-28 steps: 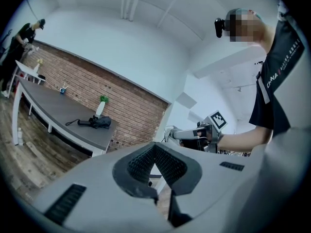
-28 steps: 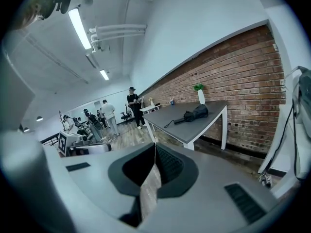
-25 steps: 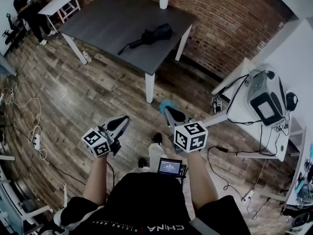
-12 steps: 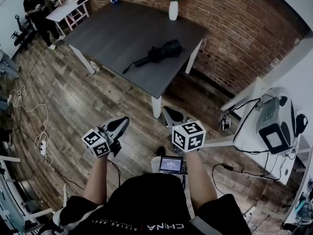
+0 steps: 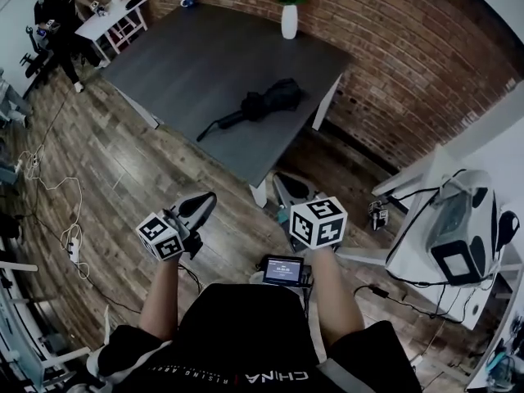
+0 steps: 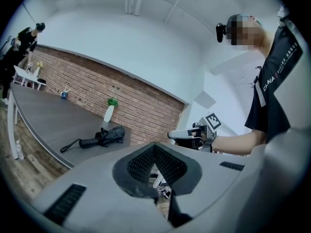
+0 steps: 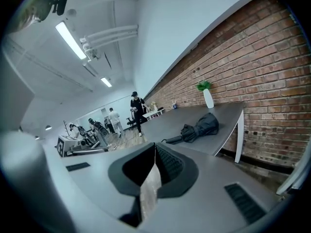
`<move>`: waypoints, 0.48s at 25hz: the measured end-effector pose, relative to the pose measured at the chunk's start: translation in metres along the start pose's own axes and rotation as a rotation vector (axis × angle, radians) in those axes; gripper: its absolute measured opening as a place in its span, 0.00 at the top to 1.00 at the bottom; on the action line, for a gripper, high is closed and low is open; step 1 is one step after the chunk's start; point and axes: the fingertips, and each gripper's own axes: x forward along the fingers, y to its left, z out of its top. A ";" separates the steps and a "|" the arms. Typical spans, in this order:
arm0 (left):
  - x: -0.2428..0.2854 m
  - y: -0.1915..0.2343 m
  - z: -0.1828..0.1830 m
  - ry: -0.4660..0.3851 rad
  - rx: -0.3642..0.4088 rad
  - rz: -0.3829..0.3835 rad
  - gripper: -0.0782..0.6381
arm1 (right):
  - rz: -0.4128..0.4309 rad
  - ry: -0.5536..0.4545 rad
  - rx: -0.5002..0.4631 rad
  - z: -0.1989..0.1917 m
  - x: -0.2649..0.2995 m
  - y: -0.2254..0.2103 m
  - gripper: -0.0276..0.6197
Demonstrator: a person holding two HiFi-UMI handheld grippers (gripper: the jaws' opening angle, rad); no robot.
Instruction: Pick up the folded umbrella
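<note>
Lying at upper centre of the head view, the folded umbrella [image 5: 260, 105] rests on the dark table [image 5: 180, 56], well apart from my left gripper [image 5: 199, 205] and right gripper [image 5: 286, 189], both with jaws pressed together, empty. Likely hazard: arriving with jaws closed, I would shove it off the near edge.

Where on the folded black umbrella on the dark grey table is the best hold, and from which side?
Probably the slim straight handle of the folded black umbrella: it is narrow and even, while the canopy end is bulky and loosely bunched. The handle points toward the dark grey table's near edge, so come from there, jaws across it.
</note>
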 end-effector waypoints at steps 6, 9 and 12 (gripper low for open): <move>0.012 0.023 0.005 0.014 -0.003 0.024 0.89 | 0.021 0.011 0.009 0.008 0.023 -0.015 0.94; 0.015 0.041 0.013 0.007 -0.004 0.033 0.89 | 0.020 0.017 0.009 0.014 0.034 -0.021 0.94; 0.020 0.061 0.019 0.007 -0.019 0.024 0.89 | 0.005 0.019 0.011 0.020 0.049 -0.027 0.94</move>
